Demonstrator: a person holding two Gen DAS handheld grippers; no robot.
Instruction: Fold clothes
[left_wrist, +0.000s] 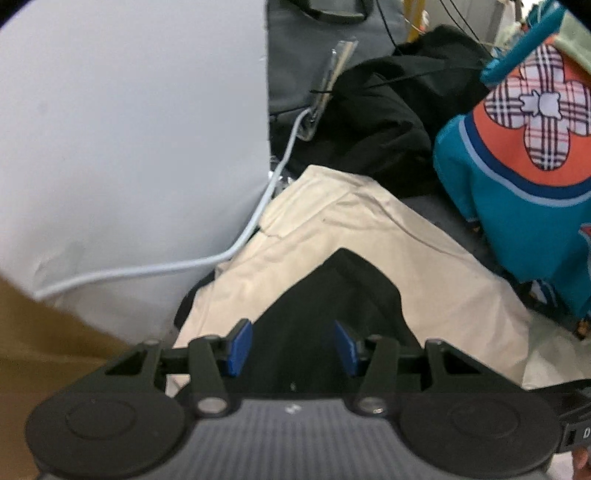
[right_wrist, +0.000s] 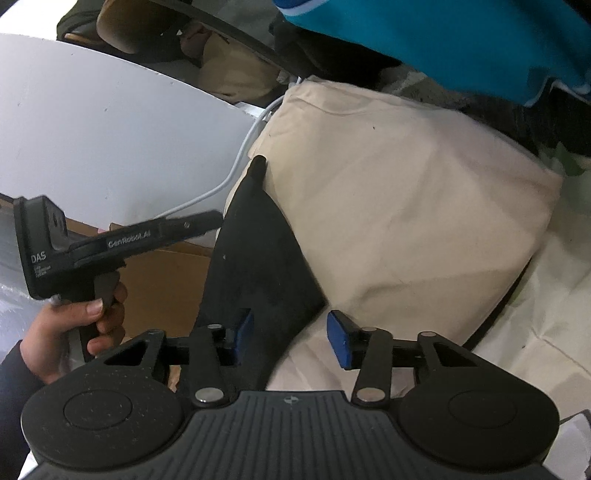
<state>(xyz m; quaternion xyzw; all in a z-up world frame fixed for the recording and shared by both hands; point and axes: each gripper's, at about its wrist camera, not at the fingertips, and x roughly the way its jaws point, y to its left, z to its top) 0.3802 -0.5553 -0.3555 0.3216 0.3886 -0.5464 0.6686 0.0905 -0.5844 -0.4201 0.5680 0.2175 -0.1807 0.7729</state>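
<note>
White worktop (left_wrist: 110, 129): lying at the left of both views, with a white cable (left_wrist: 147, 267) trailing across its edge.
Left claw (left_wrist: 293, 349): its blue pads are standing apart, gripping nothing; a black fabric panel (left_wrist: 332, 295) is lying between and beyond them.
Left hand (right_wrist: 70, 328): showing in the right wrist view, wrapping the handle of the left tool.
Cream garment (left_wrist: 369, 236): lying in the centre as a compact, roughly rectangular bundle with smooth outer faces, the black panel resting on its near left part.
Right claw (right_wrist: 290, 338): its pads are likewise standing apart, empty, with the black panel's lower tip (right_wrist: 258, 280) sitting between them.
Black clothing (left_wrist: 388, 110): bunching loosely behind the cream garment.
Teal garment (left_wrist: 517, 206): hanging or heaping at the right, showing an orange patch with a plaid flower, unfolded.
Progress: the cream garment is appearing at least partly folded; whether the black panel is awaiting tucking cannot be told. The black and teal pieces are appearing unfolded.
</note>
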